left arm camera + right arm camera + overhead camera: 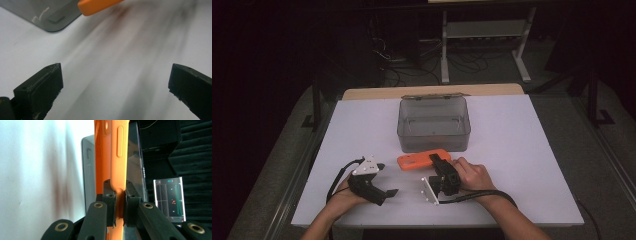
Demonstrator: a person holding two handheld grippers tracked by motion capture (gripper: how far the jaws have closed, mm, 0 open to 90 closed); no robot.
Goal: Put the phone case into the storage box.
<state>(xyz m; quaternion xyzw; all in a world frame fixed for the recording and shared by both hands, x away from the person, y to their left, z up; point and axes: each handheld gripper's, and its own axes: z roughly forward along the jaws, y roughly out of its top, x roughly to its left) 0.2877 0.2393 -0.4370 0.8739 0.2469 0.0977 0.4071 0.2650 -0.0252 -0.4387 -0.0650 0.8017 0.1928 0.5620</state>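
Fingers of the right gripper (117,202) pinch the orange phone case (422,161) by its edge, just at 6 o'clock from the grey box (434,124). At 9 o'clock, the left gripper (115,82) rests with jaws spread, holding nothing.

No readable text, labels or numbers anywhere. The lit panel (169,199) in the right gripper view has marks too blurred to read.

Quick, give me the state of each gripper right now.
Left gripper: open, jaws wide apart over the bare white table, holding nothing.
Right gripper: shut on the orange phone case, clamped by its edge.
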